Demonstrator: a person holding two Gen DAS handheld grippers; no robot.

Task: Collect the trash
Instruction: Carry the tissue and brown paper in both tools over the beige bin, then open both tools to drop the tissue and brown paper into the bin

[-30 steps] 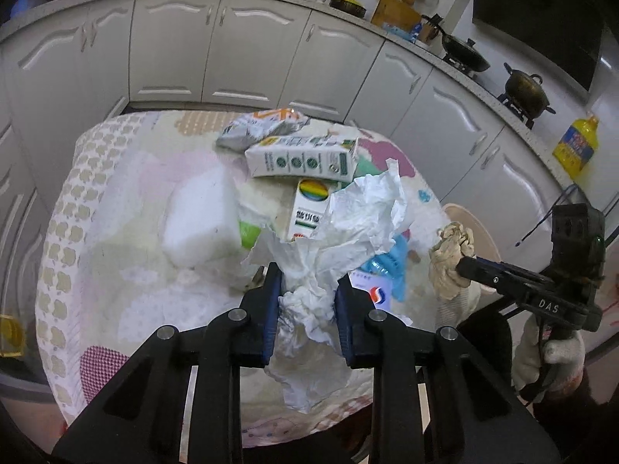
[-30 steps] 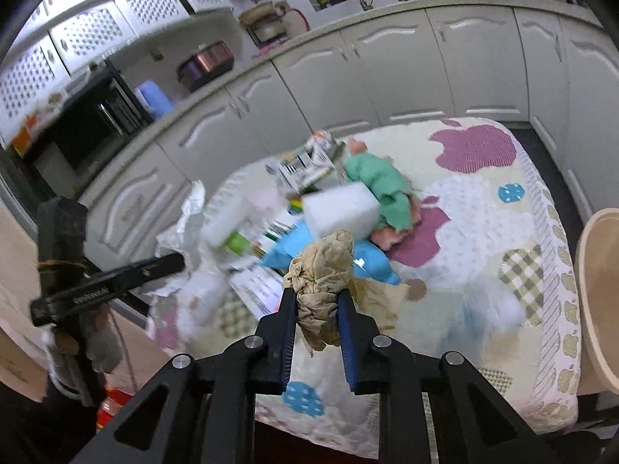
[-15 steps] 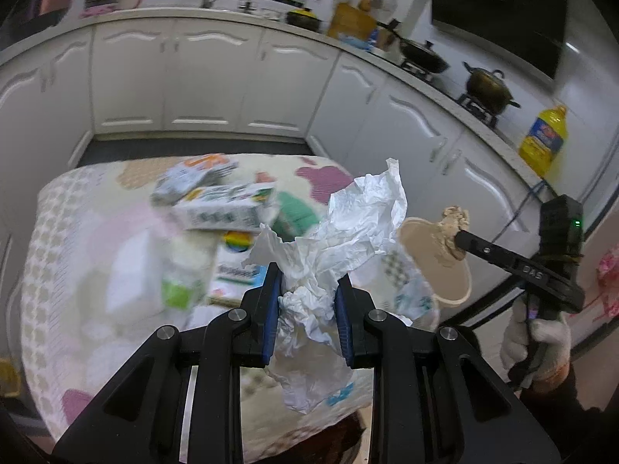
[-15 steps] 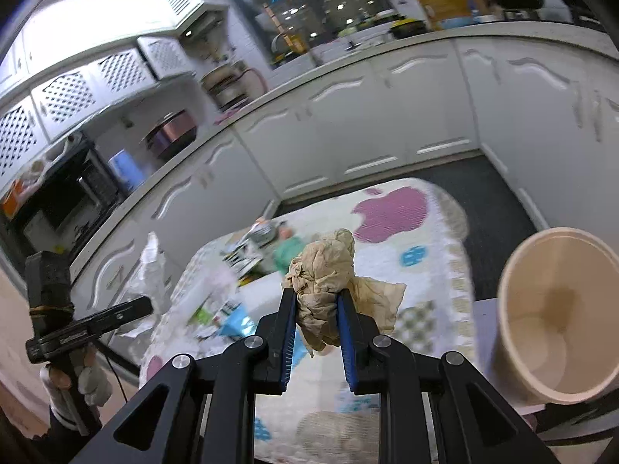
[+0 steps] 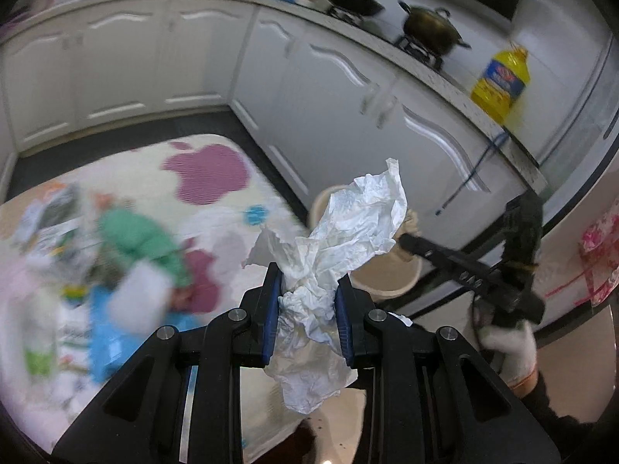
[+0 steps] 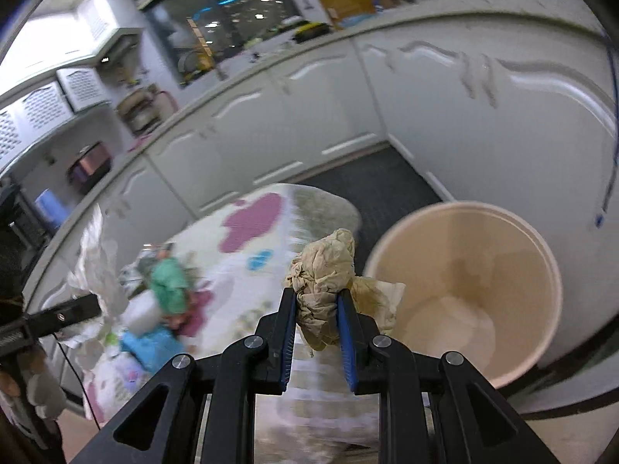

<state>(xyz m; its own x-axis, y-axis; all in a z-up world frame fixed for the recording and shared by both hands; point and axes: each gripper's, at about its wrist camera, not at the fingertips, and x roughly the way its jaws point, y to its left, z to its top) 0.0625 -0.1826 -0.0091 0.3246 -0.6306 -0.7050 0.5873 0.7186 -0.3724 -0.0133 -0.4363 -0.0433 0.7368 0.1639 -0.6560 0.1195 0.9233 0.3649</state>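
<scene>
Two wads, white paper (image 5: 348, 232) and brown paper (image 6: 325, 286), are held tight in the jaws and now carried from the table (image 5: 216, 162) toward the bin (image 6: 464, 290).

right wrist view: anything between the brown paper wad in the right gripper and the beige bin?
Nothing solid. In the right wrist view the crumpled brown paper wad, clamped in the right gripper, sits just left of the round beige bin; only dark floor shows between.

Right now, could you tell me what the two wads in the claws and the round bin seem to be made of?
White wad: thin paper or tissue, matte, sharply creased. Tan wad: soft brownish paper, perhaps a stained napkin, finely crumpled. Bin: probably plastic, smooth beige wall with a faint sheen.
</scene>
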